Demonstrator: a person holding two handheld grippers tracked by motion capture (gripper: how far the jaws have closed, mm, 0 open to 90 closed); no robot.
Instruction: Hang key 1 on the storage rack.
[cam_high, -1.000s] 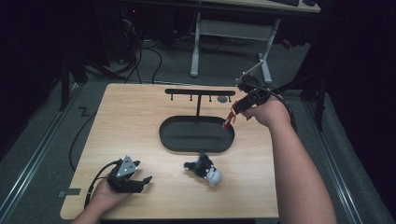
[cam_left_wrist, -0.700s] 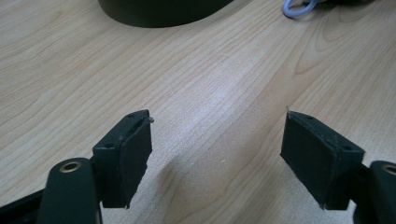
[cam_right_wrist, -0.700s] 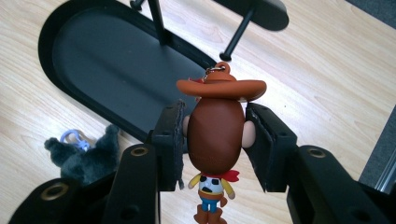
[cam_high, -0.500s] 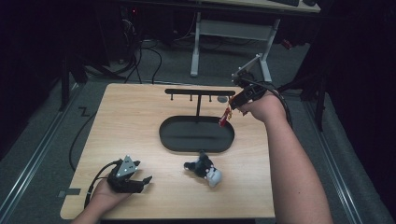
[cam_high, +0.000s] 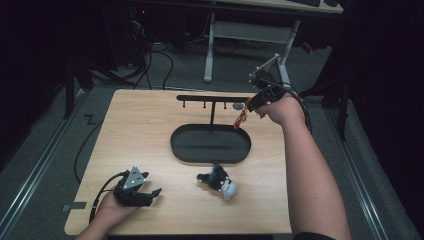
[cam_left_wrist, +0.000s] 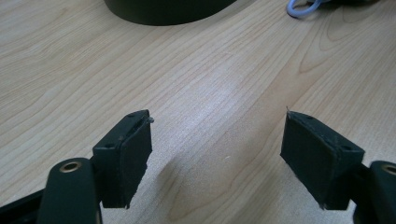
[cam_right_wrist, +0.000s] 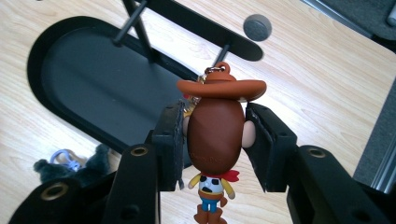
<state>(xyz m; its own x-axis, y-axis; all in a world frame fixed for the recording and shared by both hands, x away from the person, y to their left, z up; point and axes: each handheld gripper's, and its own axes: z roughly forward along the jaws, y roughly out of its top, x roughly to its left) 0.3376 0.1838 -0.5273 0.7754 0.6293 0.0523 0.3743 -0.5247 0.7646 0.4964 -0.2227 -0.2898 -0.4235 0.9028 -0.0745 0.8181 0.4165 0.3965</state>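
A: Cowboy keychain (cam_right_wrist: 215, 135) sits pinched at its head in your right gripper (cam_right_wrist: 215, 140), just off the right end of the hook rack (cam_high: 212, 98), above the counter (cam_high: 150, 125).

B: How will it handle?

A: Light, I'd judge, with a hard, smooth, rounded head that could twist in the pads. The body dangles free below, so expect swing. Your hold on the head leaves the ring at the hat's top free for a hook.

B: And my left gripper (cam_left_wrist: 217, 154)?

A: Spread wide, empty, resting on the counter well in front of the rack, near the plush keychain (cam_high: 218, 180).
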